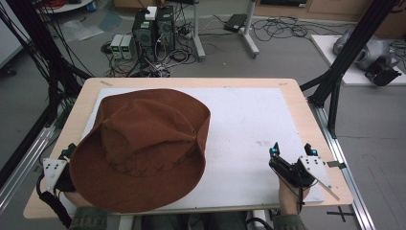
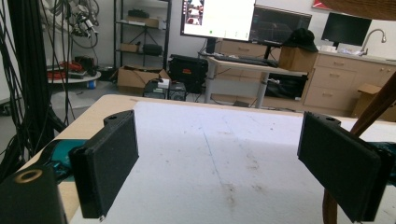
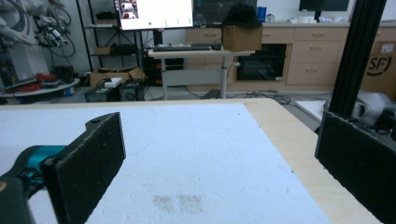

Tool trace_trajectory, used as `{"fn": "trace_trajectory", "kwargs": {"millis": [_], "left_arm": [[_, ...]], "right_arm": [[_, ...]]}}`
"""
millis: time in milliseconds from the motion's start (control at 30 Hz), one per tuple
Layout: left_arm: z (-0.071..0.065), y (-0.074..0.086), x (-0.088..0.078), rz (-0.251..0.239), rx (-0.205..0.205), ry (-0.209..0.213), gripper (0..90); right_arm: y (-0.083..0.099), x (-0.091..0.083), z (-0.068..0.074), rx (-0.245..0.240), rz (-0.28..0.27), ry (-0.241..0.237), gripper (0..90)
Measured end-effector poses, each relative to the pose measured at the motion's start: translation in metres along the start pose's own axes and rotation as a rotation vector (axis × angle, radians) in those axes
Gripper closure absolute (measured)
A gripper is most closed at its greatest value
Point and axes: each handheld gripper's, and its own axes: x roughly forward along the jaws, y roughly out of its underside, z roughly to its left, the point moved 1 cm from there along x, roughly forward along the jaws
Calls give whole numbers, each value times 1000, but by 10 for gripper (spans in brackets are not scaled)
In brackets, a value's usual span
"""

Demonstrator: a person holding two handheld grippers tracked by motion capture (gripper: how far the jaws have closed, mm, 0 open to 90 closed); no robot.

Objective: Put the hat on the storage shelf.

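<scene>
1. Left gripper point(image 1: 67, 155) sits at the table's point(image 1: 292, 96) near-left corner, mostly tucked under the hat point(image 1: 143, 143) brim; its own view shows the jaws spread wide, nothing between them.
2. Right gripper point(image 1: 292, 152) at the near-right edge, jaws parted too, empty, hand point(image 1: 287, 194) partly cut off.
3. The brown hat covers the white board's point(image 1: 249, 124) left half.
4. Floor clutter behind: computer boxes point(image 1: 153, 28), tangled cables, hard to make out.

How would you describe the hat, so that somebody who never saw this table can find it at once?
Look at the wooden table with the white board on it. On the board's left half lies the hat, its brim reaching past the near edge beside the left gripper. It is the single brown, wide-brimmed thing there, with cross stitching around the crown.
</scene>
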Motion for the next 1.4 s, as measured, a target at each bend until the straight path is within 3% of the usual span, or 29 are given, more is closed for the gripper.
{"fn": "trace_trajectory", "kwargs": {"millis": [400, 867, 1400], "left_arm": [[0, 1, 1, 5, -10, 8, 126], [2, 1, 0, 5, -26, 8, 127], [4, 1, -1, 7, -30, 6, 126]], "right_arm": [[7, 7, 0, 13, 27, -43, 9], [8, 6, -3, 60, 41, -34, 9], [9, 8, -3, 60, 53, -35, 9]]}}
